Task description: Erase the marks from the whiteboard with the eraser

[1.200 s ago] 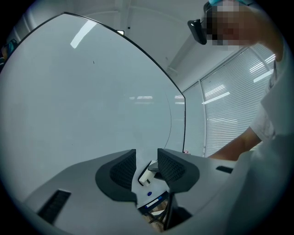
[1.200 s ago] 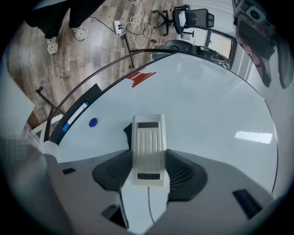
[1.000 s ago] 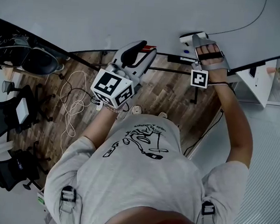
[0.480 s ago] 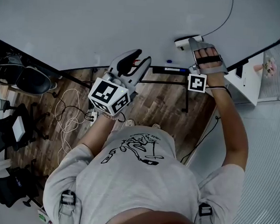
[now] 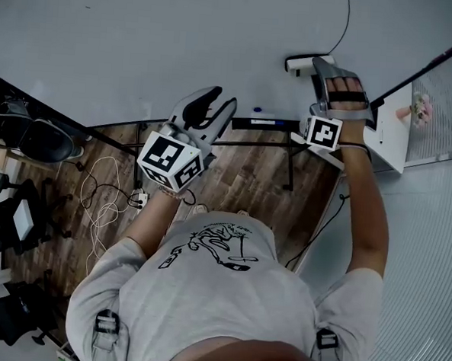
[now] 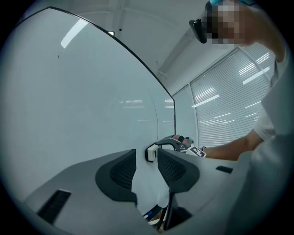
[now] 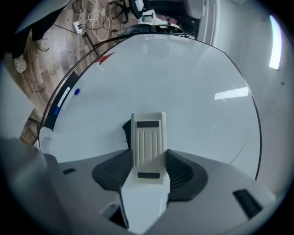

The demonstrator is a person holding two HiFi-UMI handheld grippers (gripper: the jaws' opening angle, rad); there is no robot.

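Pale whiteboard [image 5: 181,36] fills the upper half of the head view, with wooden floor [image 5: 249,170] and loose cables [image 5: 94,206] below it. At about 1 o'clock the right tool [image 7: 148,160] clamps the eraser [image 7: 148,137] by its long sides and holds it against the board. A thin dark line [image 5: 346,23] runs from just beside the eraser toward 12 o'clock and off the frame. The left tool [image 6: 146,167] hangs near the board at about 11 o'clock of centre, with its jaws standing apart and nothing between them.

The likely trouble is the grip. The eraser sticks out well beyond the jaws, so hard pressure on a stroke could twist or slide it loose. A tilted wrist would lift part of the felt and leave bits of the thin line behind. The pen tray [image 5: 264,123] at 6 o'clock of the eraser could catch a low downward stroke.
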